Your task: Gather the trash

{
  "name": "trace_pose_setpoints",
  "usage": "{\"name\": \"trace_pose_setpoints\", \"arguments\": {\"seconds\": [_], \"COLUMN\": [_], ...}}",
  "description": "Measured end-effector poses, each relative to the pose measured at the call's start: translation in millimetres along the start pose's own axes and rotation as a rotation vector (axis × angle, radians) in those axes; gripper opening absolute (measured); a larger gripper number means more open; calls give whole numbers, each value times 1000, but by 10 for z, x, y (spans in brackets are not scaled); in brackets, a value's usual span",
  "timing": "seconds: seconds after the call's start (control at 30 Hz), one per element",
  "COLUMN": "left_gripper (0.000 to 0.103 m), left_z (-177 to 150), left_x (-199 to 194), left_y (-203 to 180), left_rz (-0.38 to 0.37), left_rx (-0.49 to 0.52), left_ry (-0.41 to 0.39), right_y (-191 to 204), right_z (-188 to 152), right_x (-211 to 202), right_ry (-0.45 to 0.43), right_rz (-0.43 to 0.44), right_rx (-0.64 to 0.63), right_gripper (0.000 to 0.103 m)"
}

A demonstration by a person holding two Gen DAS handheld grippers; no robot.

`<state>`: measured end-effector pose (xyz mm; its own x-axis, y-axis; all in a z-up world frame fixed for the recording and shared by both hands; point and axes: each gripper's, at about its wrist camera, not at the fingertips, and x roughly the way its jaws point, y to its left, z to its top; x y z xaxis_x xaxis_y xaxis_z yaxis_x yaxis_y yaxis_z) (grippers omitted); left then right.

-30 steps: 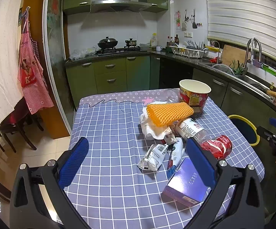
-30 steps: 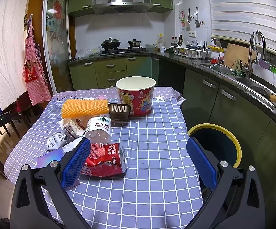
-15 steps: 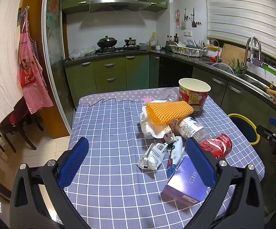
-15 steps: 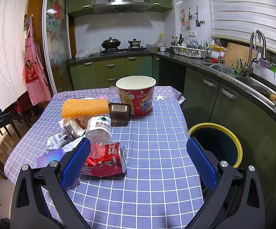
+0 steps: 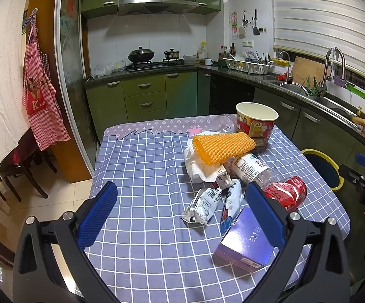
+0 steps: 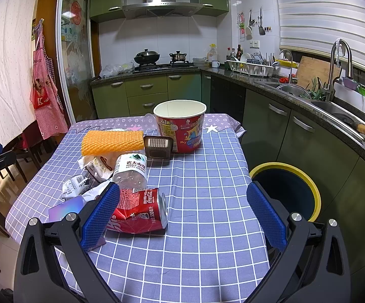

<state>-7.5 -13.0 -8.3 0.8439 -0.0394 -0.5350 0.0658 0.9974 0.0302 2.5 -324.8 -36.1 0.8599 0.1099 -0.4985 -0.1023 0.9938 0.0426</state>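
Trash lies on a blue checked tablecloth [image 5: 142,166]: a crushed red cola can [image 6: 138,212] [image 5: 287,193], a clear plastic bottle [image 6: 130,169], an orange foam net [image 6: 111,142] [image 5: 223,146], a red noodle cup [image 6: 181,126] [image 5: 255,121], a small brown tray [image 6: 157,146], white wrappers [image 5: 202,205] and a purple box [image 5: 245,240]. A dark bin with a yellow rim [image 6: 287,189] [image 5: 323,168] stands right of the table. My left gripper [image 5: 180,212] is open and empty above the near table edge. My right gripper [image 6: 182,214] is open and empty, its left finger beside the can.
Green kitchen cabinets [image 5: 144,96] and a stove with pots [image 5: 142,56] stand behind the table. A counter with a sink and tap [image 6: 339,58] runs along the right. A red apron [image 5: 40,93] hangs at the left above dark chairs [image 5: 18,166].
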Motion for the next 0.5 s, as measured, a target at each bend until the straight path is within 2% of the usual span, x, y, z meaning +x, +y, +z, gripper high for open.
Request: {"name": "trace_pose_setpoints", "arguments": {"seconds": [0.33, 0.5], "left_gripper": [97, 97], "left_z": [31, 265], "left_x": [155, 424], "left_y": [0, 64], "left_rz": [-7, -51], "left_rx": [2, 13], "left_ry": [29, 66], "right_y": [-36, -100], "right_z": [18, 282], "right_x": [119, 310], "right_ry": [20, 52], "right_rz": [-4, 31], "right_rx": [-1, -48], "right_gripper": [99, 99]}}
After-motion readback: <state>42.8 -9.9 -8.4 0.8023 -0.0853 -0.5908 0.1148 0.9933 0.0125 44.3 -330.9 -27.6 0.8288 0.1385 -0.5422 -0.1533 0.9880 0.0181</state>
